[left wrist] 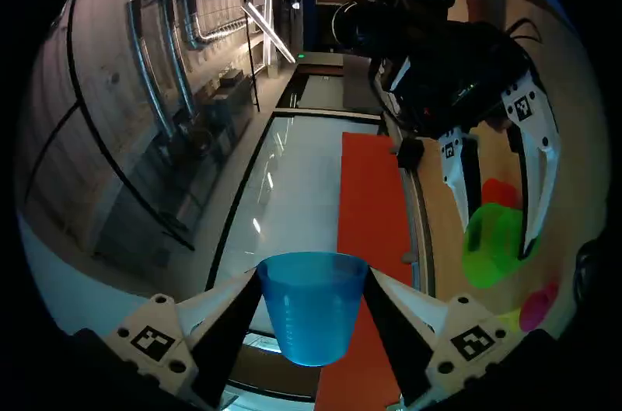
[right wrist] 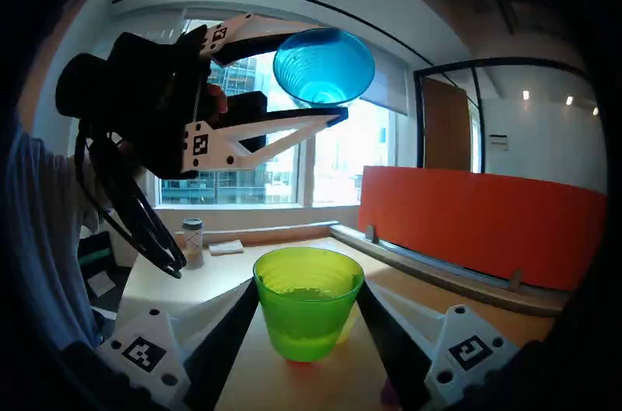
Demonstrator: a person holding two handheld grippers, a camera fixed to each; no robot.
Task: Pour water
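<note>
1. Right tool [right wrist: 308, 287]: pinching the green cup [right wrist: 307, 318], one pad on each side of the wall. The cup is upright with its mouth open to the top. It's low over the surface [right wrist: 210, 279]; can't tell if it's resting or lifted.
2. Green cup: translucent, ribbed, tapering to the base. A faint line low inside might be a little water, not sure.
3. Left tool [left wrist: 312, 275]: pinching the blue cup [left wrist: 312, 325], a finger on each side just under the rim.
4. Key relation, from the right gripper view: the blue cup hangs high above the green cup and a bit beyond it, well apart. The left tool is rolled so one finger sits over the other. The blue cup's long axis is tipped far off vertical, mouth facing down toward the green cup.
5. Blue cup: translucent, ribbed, same tapered shape. No stream visible at the lip. Can't tell what's left inside.
6. Judgement: this is the pour step, blue into green. The next move calls for getting the blue lip lower and straight over the green mouth before tipping more. From this height I'd expect splash or a miss.
7. Farther out: an orange divider [right wrist: 482, 217] runs along the back of the surface, a jar [right wrist: 191, 240] stands by the sill, and a window [right wrist: 233, 170] is behind the left tool.
</note>
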